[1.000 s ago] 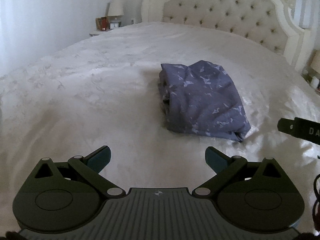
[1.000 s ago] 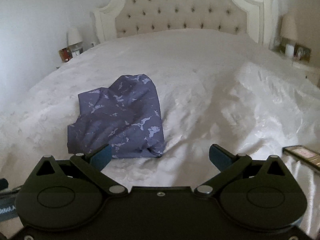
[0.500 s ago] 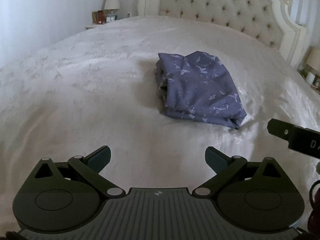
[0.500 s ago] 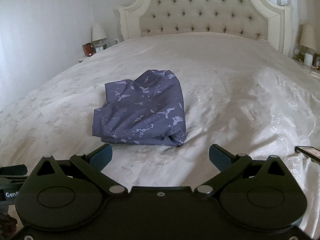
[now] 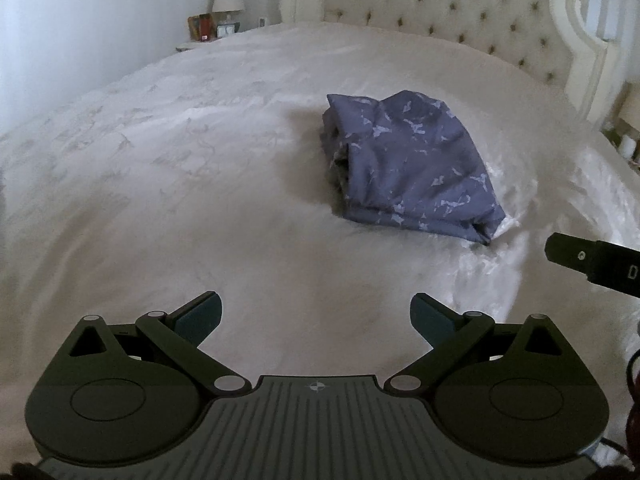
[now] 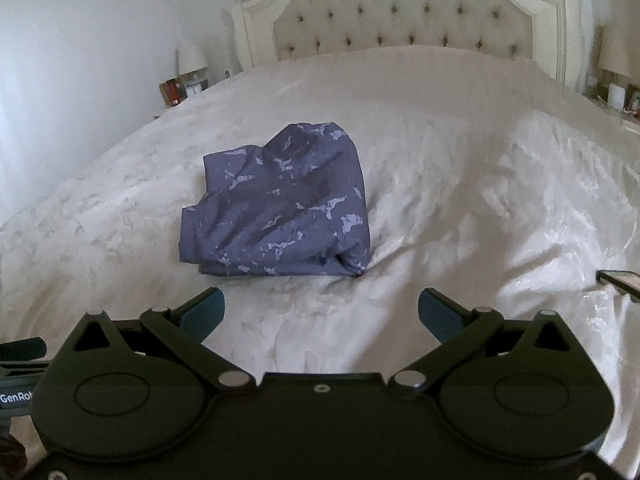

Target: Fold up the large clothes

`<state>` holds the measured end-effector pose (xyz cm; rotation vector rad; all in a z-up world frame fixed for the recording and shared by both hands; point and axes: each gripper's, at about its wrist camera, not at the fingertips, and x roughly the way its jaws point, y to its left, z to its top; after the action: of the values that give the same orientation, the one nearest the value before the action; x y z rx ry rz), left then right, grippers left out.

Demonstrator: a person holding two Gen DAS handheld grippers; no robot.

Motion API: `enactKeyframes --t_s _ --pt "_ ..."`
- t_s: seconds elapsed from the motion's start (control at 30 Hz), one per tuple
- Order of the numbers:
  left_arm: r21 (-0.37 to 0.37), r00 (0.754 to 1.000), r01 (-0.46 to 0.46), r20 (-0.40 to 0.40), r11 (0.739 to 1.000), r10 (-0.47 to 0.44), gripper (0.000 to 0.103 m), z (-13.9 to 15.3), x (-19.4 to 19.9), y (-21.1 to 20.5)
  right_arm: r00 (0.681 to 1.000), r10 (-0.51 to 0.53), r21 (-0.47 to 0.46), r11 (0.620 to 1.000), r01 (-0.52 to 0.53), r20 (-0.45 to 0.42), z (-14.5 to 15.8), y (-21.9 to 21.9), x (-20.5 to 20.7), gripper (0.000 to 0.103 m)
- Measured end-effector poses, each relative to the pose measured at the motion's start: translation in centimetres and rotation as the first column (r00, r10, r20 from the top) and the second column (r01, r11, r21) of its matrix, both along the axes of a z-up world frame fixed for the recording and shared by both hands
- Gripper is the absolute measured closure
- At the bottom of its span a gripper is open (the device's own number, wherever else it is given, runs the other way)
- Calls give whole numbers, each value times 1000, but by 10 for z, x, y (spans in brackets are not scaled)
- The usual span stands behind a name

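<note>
A dark blue garment with a pale splotch pattern [image 5: 408, 168] [image 6: 284, 208] lies folded into a compact bundle in the middle of a white bedspread [image 5: 180, 184] [image 6: 460, 208]. My left gripper [image 5: 316, 316] is open over the bedspread, nearer the foot of the bed and left of the bundle, holding nothing. My right gripper [image 6: 320, 312] is also open, just short of the bundle's near edge, with nothing between its fingers. The tip of the right tool [image 5: 592, 266] shows at the right edge of the left wrist view.
A tufted cream headboard [image 6: 400, 12] rises at the far end. A nightstand with a lamp and small items [image 5: 216, 20] stands at the far left, another with a lamp [image 6: 616, 76] at the far right. A flat dark object [image 6: 618, 280] rests near the bed's right edge.
Both grippers have shifted a little over the bed while staying open; the folded bundle has stayed in place on the bedspread.
</note>
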<state>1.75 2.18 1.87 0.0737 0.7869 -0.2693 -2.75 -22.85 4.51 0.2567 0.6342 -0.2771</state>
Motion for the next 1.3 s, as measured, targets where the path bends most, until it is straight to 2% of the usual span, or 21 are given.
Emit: enactKeyframes --t_s 0.37,1.3 --pt "23 1000 7 -7 1000 -7 1 -3 0 0 1000 -5 36 999 6 -19 -7 -1 1 1" --pt "34 1000 -24 -14 999 25 1 -4 -4 12 999 13 40 999 -12 -31 -10 9 1 1"
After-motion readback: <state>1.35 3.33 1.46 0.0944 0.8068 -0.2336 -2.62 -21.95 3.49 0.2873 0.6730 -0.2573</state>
